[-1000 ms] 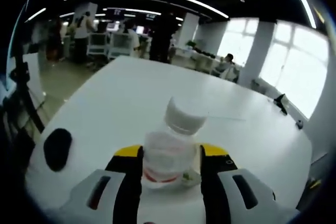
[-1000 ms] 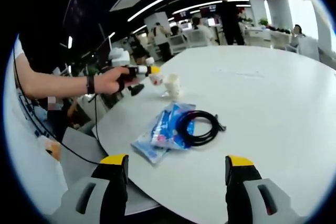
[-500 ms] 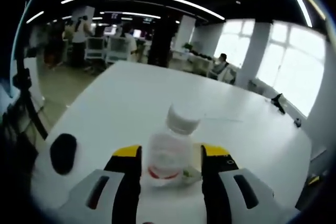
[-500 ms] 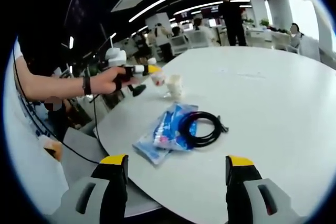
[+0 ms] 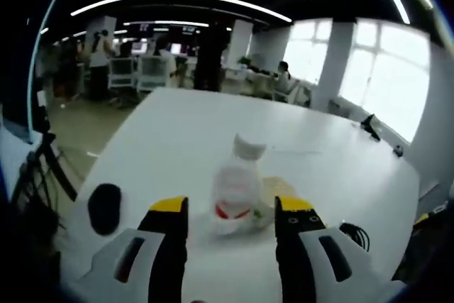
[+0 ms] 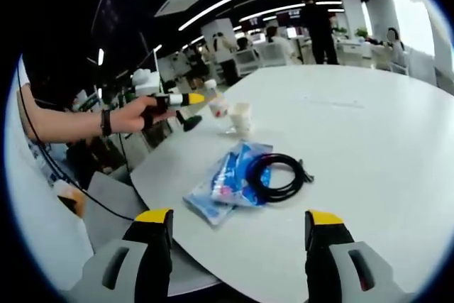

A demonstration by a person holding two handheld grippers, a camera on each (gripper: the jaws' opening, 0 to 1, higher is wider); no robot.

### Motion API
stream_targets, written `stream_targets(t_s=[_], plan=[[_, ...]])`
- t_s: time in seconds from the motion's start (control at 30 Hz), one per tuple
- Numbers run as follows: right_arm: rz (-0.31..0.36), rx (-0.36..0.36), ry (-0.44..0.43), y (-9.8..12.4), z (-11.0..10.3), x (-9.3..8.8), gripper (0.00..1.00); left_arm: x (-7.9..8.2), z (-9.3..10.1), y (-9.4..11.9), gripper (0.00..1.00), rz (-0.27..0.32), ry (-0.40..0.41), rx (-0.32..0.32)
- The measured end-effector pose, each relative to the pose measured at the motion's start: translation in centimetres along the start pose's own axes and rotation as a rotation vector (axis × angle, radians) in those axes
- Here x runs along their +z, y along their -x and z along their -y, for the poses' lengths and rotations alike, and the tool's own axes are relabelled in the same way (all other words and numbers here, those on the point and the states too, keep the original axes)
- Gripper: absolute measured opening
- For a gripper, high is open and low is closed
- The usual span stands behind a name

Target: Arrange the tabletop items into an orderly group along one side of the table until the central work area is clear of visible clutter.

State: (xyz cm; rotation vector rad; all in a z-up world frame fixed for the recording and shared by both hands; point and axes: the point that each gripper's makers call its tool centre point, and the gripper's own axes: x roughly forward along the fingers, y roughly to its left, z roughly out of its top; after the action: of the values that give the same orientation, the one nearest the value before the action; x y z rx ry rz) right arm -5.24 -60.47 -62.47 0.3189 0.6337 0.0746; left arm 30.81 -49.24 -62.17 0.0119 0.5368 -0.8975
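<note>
The bottle (image 5: 235, 193) is seen upright at 12 o'clock betw. the left gripper (image 5: 230, 211) jaws, grip vs. gap not discernible, table (image 5: 184, 129) edge near; right gripper (image 6: 234, 228) is held wide open, empty, w/ cable (image 6: 275, 175) on blue bag (image 6: 227, 182) at 12.

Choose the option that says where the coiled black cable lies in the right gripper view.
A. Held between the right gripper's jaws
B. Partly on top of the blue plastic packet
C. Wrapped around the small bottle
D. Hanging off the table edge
B: the coiled black cable lies flat on the white table, its left side overlapping the blue plastic packet, apart from the small bottle and well ahead of the right gripper.
</note>
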Motion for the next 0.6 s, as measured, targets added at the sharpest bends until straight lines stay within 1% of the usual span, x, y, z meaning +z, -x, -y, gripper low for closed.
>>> stream_targets(t_s=[0.27,0.4,0.6], plan=[[0.011,0.001,-0.003,-0.1,-0.1,0.1,0.78,-1.0,-0.4,2.2,0.54,-0.022,-0.058,-0.038],[0.012,0.006,-0.001,-0.4,-0.4,0.1,0.78,-1.3,-0.5,3.5,0.55,-0.021,-0.06,-0.043],[0.01,0.014,0.002,-0.9,-0.8,0.1,0.78,-1.9,-0.3,5.3,0.57,-0.024,-0.068,-0.052]])
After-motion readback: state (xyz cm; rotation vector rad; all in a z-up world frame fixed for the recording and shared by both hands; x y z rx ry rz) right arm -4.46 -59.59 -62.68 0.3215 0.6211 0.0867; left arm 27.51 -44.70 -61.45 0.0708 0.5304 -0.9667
